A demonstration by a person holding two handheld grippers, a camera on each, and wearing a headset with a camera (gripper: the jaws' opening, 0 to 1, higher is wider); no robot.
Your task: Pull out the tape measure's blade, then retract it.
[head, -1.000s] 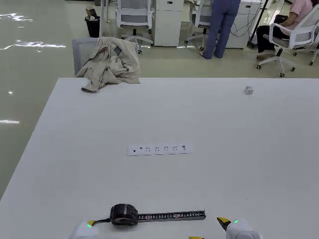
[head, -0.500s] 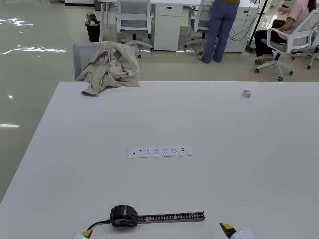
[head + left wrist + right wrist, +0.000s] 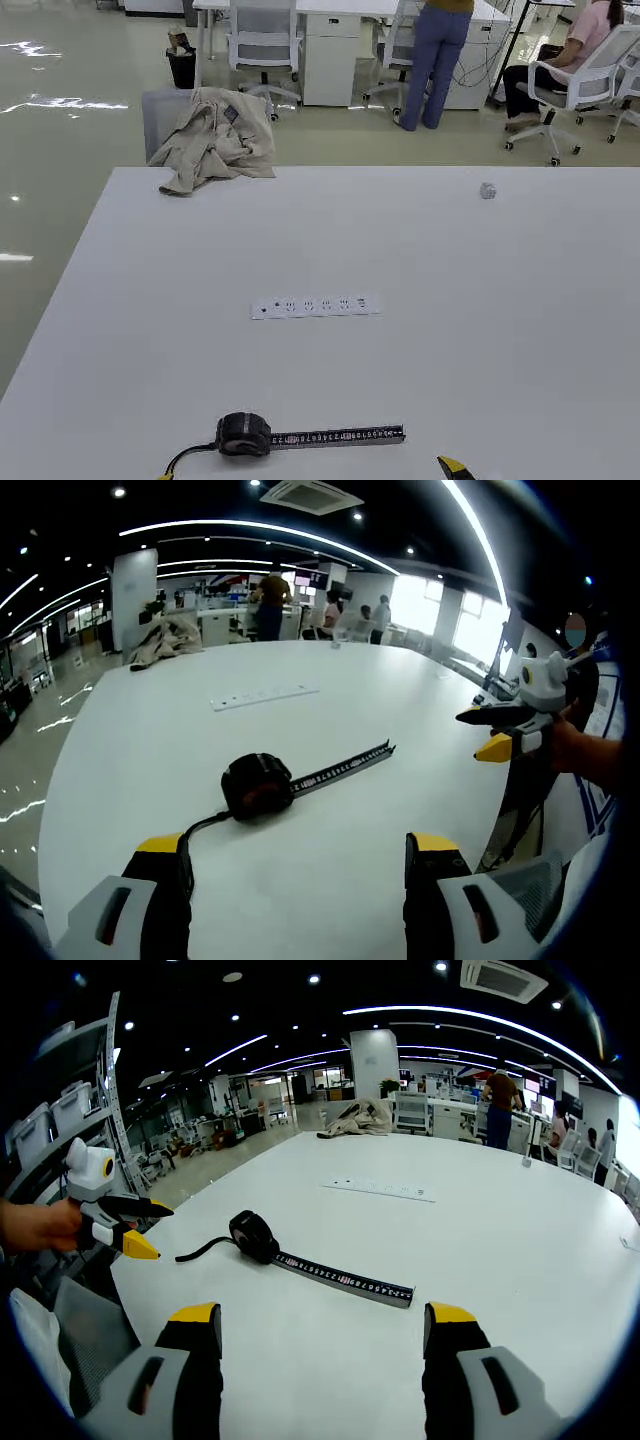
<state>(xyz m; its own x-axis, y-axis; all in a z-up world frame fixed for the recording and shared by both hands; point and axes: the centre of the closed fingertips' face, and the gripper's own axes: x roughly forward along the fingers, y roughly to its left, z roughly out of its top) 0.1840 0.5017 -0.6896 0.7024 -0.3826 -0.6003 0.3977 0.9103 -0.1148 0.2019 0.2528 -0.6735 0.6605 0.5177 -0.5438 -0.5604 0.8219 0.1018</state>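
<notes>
Round blk tape measure (image 3: 244, 435); flat ruled blade (image 3: 338, 437) out; smooth wht table (image 3: 470, 300).

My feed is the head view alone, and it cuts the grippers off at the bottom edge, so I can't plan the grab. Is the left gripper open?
Observer: Yes. The left gripper has its jaws wide apart, with nothing between them.
Operator: And the right one?
Observer: The right gripper is open and empty too. The pulled-out blade lies ahead of it.
Operator: Is anything touching the tape measure?
Observer: The tape measure lies ahead of both grippers, held by neither. Its black strap ends close to one jaw tip of the left gripper. I cannot tell whether they touch.
</notes>
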